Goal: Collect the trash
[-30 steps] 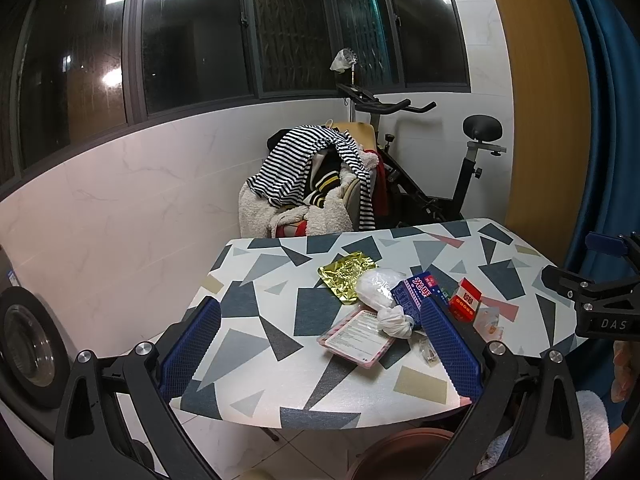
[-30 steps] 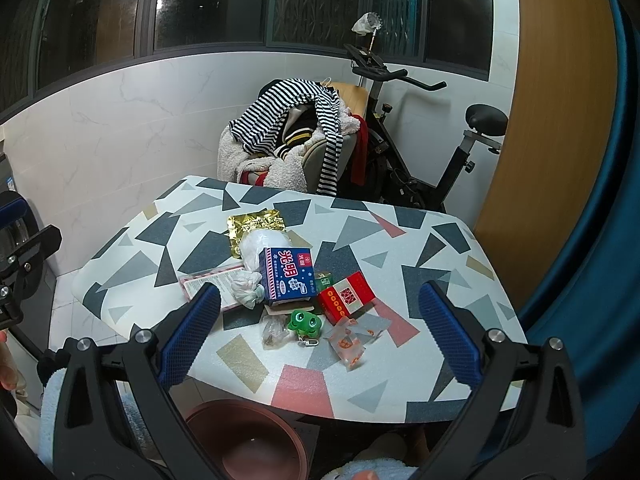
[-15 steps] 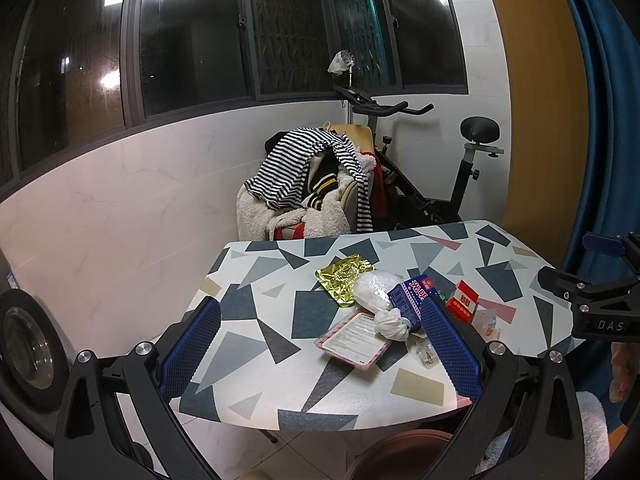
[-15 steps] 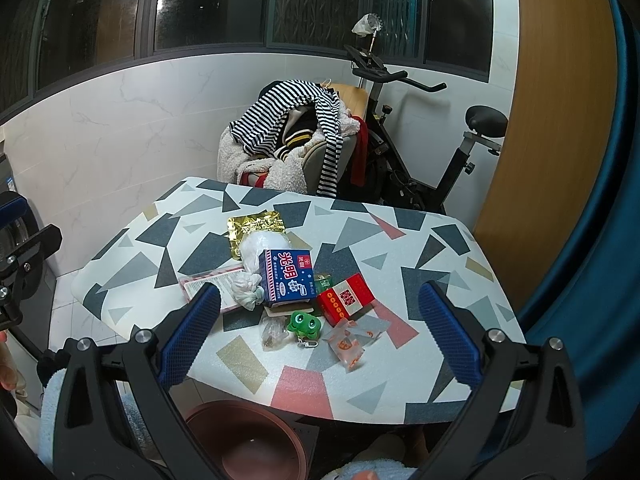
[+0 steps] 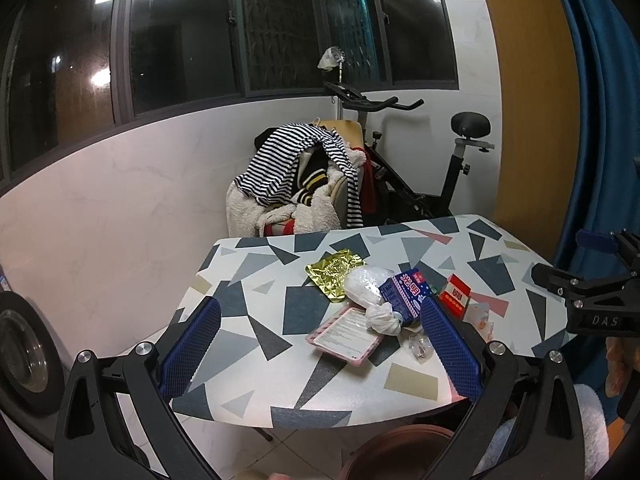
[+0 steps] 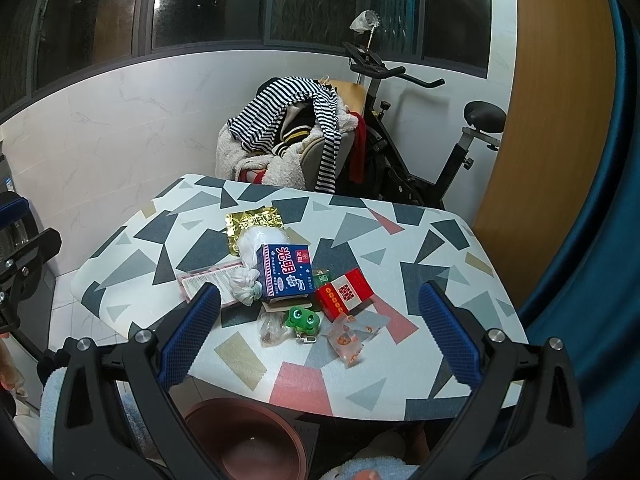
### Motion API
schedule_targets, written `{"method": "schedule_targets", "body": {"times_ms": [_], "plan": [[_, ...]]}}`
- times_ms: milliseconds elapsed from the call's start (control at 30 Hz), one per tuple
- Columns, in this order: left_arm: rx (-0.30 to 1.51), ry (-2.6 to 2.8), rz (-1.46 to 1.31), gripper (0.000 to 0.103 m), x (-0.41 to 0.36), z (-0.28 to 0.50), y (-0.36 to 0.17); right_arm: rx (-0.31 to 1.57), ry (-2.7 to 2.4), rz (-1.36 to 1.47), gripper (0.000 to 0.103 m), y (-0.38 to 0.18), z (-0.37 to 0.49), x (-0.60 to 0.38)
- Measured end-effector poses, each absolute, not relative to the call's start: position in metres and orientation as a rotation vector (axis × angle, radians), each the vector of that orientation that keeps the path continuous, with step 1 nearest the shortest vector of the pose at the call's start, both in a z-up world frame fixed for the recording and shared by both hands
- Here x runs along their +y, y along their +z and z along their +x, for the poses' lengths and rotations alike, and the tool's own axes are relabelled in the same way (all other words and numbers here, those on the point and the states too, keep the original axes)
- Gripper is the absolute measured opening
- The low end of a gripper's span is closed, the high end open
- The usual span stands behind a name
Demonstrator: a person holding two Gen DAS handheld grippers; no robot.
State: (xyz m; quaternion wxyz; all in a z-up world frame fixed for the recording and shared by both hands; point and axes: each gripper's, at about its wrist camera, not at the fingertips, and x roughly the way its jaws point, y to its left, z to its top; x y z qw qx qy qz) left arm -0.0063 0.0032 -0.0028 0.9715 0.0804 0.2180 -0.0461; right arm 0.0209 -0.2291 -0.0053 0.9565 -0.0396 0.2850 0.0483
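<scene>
Blue-padded left hand-held gripper is hovering wide open and empty off the worktop edge, the trash pile sitting mid-worktop, untouched, so collecting looks not yet begun. Right hand-held gripper is likewise gaping empty, framing the blue carton and red box; brown bin is waiting below, so next comes reaching in and closing on one piece.

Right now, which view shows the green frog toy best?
The right wrist view: the green frog toy sits unobstructed in front of the blue carton, eyes and body clear. In the left wrist view I cannot make it out; that camera's right finger pad covers that area.
</scene>
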Motion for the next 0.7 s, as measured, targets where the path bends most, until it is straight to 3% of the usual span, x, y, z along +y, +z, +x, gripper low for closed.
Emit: {"method": "schedule_targets", "body": {"times_ms": [367,700], "plan": [[0.493,-0.126,0.191,0.098,0.012,0.012,-0.037,0.598,0.117,-0.039,0.097,-0.033,0.034,-0.25],[0.533,-0.134,0.188,0.098,0.016,0.041,-0.089,0.77,0.058,-0.003,0.097,-0.133,0.078,-0.282]]}}
